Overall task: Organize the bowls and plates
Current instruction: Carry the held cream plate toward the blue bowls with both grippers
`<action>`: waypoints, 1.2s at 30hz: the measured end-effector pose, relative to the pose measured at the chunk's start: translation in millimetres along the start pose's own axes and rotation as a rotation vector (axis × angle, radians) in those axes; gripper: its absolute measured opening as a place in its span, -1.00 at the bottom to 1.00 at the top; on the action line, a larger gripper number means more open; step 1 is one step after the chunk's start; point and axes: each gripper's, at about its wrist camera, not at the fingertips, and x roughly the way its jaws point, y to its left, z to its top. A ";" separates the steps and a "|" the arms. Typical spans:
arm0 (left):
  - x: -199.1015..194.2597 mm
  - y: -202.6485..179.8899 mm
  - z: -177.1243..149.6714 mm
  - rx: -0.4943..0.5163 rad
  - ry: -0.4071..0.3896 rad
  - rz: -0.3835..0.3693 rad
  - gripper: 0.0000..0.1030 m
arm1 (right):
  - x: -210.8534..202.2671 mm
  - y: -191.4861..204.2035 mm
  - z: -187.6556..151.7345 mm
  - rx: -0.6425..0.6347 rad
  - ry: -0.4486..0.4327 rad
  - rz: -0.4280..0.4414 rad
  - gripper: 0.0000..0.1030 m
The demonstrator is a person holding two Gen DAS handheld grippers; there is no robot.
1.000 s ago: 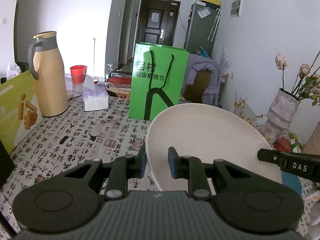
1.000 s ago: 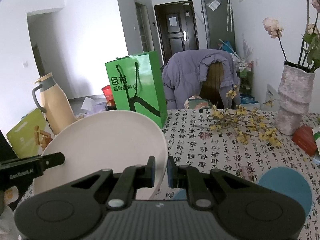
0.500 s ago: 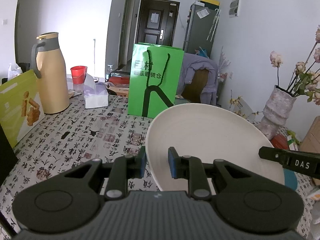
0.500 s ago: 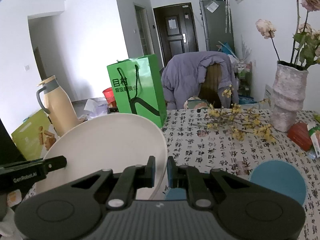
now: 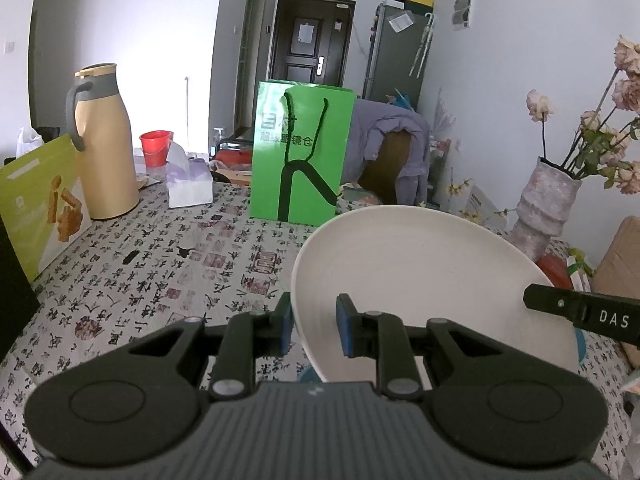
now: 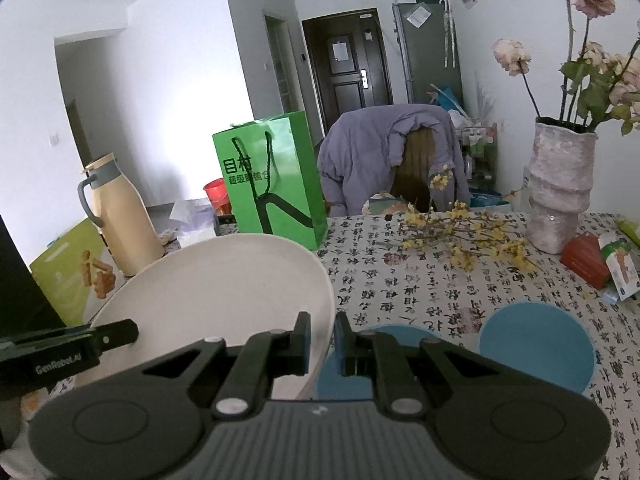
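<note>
Over the calligraphy-print table [image 6: 420, 300], both your grippers' jaws grasp the cream plate [image 5: 420, 280] by opposite rims; next, lower it onto the blue plate [image 6: 536, 344] at four o'clock.

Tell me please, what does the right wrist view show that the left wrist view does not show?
Only the right wrist view shows the round blue plate lying flat on the table, the yellow flower branch and the red box beside the vase.
Only the left wrist view shows the brown cardboard box at the right edge.
Both show the white plate pinched at opposite rims by the left gripper and the right gripper, the green bag, the beige jug and the vase.
</note>
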 end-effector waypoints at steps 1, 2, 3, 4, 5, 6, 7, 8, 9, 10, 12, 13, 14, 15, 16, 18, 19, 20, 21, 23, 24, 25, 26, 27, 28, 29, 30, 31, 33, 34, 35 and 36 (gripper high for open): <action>-1.7 -1.1 -1.2 0.000 0.000 0.000 -0.57 | -1.8 -0.9 -1.0 0.000 0.000 0.000 -0.76; -1.6 -1.1 -1.2 0.001 -0.001 0.001 -0.57 | -3.1 -1.6 -2.0 0.001 -0.001 0.000 -0.76; -3.3 -2.4 -2.6 0.002 -0.002 0.001 -0.57 | -4.0 -1.9 -2.6 0.000 -0.001 0.000 -0.76; -5.0 -3.5 -3.9 0.003 -0.003 0.002 -0.57 | -4.6 -2.2 -3.0 0.000 -0.002 -0.001 -0.77; -6.7 -4.7 -5.4 0.004 -0.003 0.002 -0.57 | -4.9 -1.9 -3.1 0.000 -0.003 -0.001 -0.76; -8.1 -5.8 -6.6 0.004 -0.004 0.002 -0.57 | -6.9 -2.9 -4.6 0.000 -0.003 0.000 -0.76; -9.7 -6.8 -7.7 0.004 -0.004 0.001 -0.57 | -8.5 -3.9 -6.0 0.001 -0.003 0.001 -0.76; -10.5 -7.3 -8.5 0.004 -0.005 0.001 -0.57 | -10.6 -5.3 -7.9 0.001 -0.003 0.001 -0.76; -9.7 -6.8 -7.7 0.004 -0.004 0.001 -0.57 | -12.1 -6.2 -9.1 0.002 -0.003 0.001 -0.76; -10.4 -7.4 -8.4 0.005 -0.004 0.002 -0.57 | -12.5 -6.2 -9.5 0.001 -0.004 0.001 -0.76; -13.8 -10.0 -11.7 0.010 -0.006 0.005 -0.57 | -16.1 -7.9 -12.0 0.002 -0.004 0.003 -0.76; -15.3 -11.2 -13.2 0.011 -0.006 0.005 -0.57 | -18.3 -9.3 -14.0 0.004 -0.004 0.004 -0.76; -17.4 -12.6 -14.7 0.010 -0.006 0.005 -0.57 | -20.5 -10.5 -15.7 0.006 -0.004 0.006 -0.76; -18.9 -13.9 -16.1 0.010 -0.006 0.005 -0.57 | -22.4 -11.3 -17.2 0.007 -0.005 0.007 -0.76; -20.6 -15.4 -17.3 0.011 -0.006 0.005 -0.57 | -24.1 -11.9 -18.7 0.007 -0.006 0.006 -0.76; -23.2 -18.1 -19.5 0.013 -0.007 0.006 -0.57 | -26.3 -12.2 -20.3 0.007 -0.006 0.005 -0.76; -24.7 -19.7 -20.9 0.015 -0.008 0.007 -0.57 | -27.3 -12.9 -21.0 0.008 -0.006 0.006 -0.76; -25.5 -21.2 -21.7 0.016 -0.009 0.007 -0.57 | -27.8 -13.1 -21.3 0.008 -0.006 0.005 -0.76; -26.9 -22.7 -23.2 0.017 -0.009 0.006 -0.57 | -28.8 -13.9 -22.0 0.008 -0.006 0.005 -0.76; -26.6 -23.2 -23.6 0.018 -0.007 0.004 -0.57 | -31.8 -15.9 -23.6 0.010 -0.006 0.005 -0.76; -27.1 -24.1 -24.5 0.017 -0.007 0.004 -0.57 | -33.3 -17.3 -24.2 0.012 -0.007 0.005 -0.76; -27.6 -24.6 -25.5 0.016 -0.006 0.002 -0.57 | -35.1 -18.3 -25.1 0.013 -0.008 0.005 -0.76; -28.1 -25.2 -26.2 0.015 -0.004 0.000 -0.57 | -36.9 -18.8 -26.0 0.013 -0.009 0.005 -0.76; -28.7 -26.2 -27.1 0.016 -0.004 0.001 -0.57 | -38.4 -19.3 -26.8 0.013 -0.009 0.005 -0.76; -29.1 -26.6 -27.9 0.017 -0.004 0.001 -0.57 | -39.7 -19.7 -27.6 0.012 -0.010 0.003 -0.76; -29.8 -27.2 -28.9 0.018 -0.004 -0.001 -0.57 | -40.5 -19.9 -28.1 0.012 -0.010 0.001 -0.76; -30.6 -28.4 -30.1 0.020 -0.004 -0.002 -0.57 | -41.9 -20.7 -29.2 0.013 -0.010 -0.002 -0.76; -31.3 -29.5 -31.3 0.021 -0.004 -0.003 -0.57 | -42.8 -21.8 -29.8 0.014 -0.009 -0.003 -0.76; -32.7 -31.9 -33.9 0.020 -0.005 -0.007 -0.57 | -44.2 -23.8 -31.4 0.017 -0.005 -0.008 -0.76; -33.3 -32.8 -35.2 0.020 -0.004 -0.010 -0.57 | -45.2 -24.2 -32.6 0.016 -0.004 -0.011 -0.76; -33.4 -33.6 -36.5 0.020 -0.003 -0.012 -0.57 | -46.4 -24.8 -33.6 0.017 -0.003 -0.013 -0.76; -33.8 -34.4 -37.8 0.020 -0.002 -0.014 -0.57 | -48.1 -25.4 -34.8 0.018 -0.003 -0.015 -0.76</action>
